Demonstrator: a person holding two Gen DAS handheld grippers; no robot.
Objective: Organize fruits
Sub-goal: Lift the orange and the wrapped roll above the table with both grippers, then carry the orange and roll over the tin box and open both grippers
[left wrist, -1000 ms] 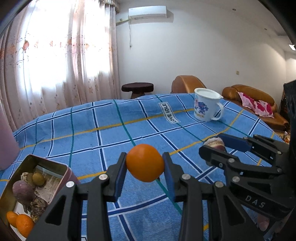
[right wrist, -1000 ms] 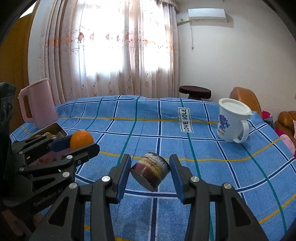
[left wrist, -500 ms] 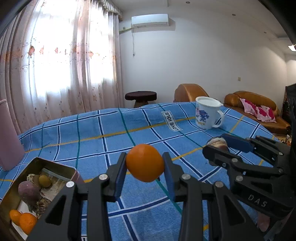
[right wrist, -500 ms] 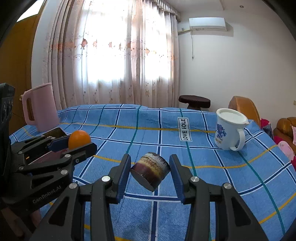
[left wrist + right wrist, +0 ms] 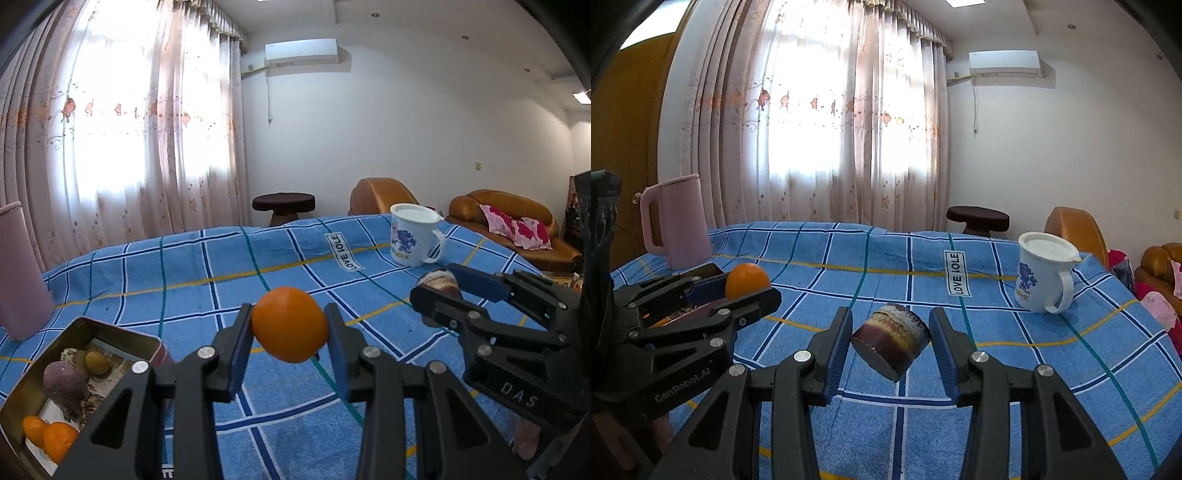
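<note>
Nearest: left gripper [image 5: 290, 334] clamped on an orange [image 5: 290, 324], both blue pads pressed to its sides, fruit held up off the blue checked cloth [image 5: 184, 280]. Right gripper [image 5: 891, 345], just right of it, clamped on a short brown cylinder [image 5: 891, 341] w/ a pale, crusty-looking top (can't tell what it is), tilted, flat dark end facing near and down; it's also held clear of the cloth. Grippers sit side by side, near each other, not touching.

Near left, on the cloth: an open metal tin [image 5: 122, 330], rim gold-coloured. Inside: two small oranges [image 5: 50, 439] at the near end, touching; a purple-brown round fruit [image 5: 62, 380] in the middle; a small yellow-green one [image 5: 96, 363] farther in, plus some dry brown bits between them.

Mid-table: a white label reading "LOVE IOLE" [image 5: 956, 274] lying flat on the cloth. Right of it a white mug [image 5: 1043, 277] w/ blue flower print, upright, handle to the right. Far left edge: a pink jug [image 5: 677, 229], upright, handle to the left.

Beyond the table: dark round stool [image 5: 977, 218], brown leather chairs [image 5: 509, 212] w/ a pink flowered cushion [image 5: 515, 229], sheer curtains [image 5: 831, 129] over a bright window, AC unit [image 5: 1004, 61] high on the white wall.
</note>
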